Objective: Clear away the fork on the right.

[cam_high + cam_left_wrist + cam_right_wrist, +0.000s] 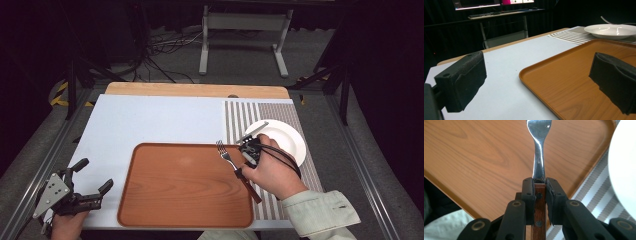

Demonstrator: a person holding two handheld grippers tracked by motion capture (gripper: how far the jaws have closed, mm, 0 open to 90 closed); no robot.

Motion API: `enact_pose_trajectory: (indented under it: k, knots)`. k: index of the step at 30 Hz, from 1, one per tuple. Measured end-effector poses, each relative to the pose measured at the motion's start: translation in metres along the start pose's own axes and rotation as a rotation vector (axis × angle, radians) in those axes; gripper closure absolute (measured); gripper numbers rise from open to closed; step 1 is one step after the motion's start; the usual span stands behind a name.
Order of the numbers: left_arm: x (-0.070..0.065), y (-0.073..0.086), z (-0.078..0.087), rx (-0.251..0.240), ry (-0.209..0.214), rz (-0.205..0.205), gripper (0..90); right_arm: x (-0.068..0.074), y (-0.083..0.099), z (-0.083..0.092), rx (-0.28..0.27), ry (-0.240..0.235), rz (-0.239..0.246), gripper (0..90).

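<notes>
- Wood-handled, with a steel head, the fork (539, 157) is the thing being worked: it is held up off the table, its tines out over the right edge of the tray (185, 186) and its handle trailing back toward the person.
- Carrying looks to be the step in hand; judging by where it hangs, the fork is on its way between the plate (287, 142) and the tray, though which is the goal I cannot tell.
- Next, the move calls for bringing the fork low and flat over a bare spot before the jaws let go, so it does not drop or skid on the smooth surface.
- Clamped on the wooden handle just behind the steel neck, the right gripper (539, 195) has both pads pressed against the wood, with the handle upright between them in the right gripper view.
- Off at the near left corner of the table, the left gripper (92, 181) stands wide open with nothing between its pads, resting just beside the tray's left rim.
- Beyond the tray, the plate sits on a striped mat (240, 117).
</notes>
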State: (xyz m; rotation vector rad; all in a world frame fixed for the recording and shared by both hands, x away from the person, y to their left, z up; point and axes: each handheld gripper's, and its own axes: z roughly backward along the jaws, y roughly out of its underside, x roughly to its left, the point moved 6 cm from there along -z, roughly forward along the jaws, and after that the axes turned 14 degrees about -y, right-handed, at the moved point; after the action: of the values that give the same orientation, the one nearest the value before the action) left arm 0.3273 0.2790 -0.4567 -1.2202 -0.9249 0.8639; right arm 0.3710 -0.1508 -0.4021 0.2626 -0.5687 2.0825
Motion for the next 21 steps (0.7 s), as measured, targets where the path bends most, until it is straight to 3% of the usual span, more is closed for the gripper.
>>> enact_pose_trajectory:
  k: [6, 21]
  knots:
    - [0.000, 0.000, 0.000, -0.001, 0.001, 0.000, 1.7, 0.001, -0.004, -0.008, 0.000, 0.015, -0.045, 78.3]
    - [0.000, 0.000, 0.000, -0.001, 0.003, -0.001, 1.7, -0.003, -0.006, -0.034, 0.013, 0.022, -0.075, 78.3]
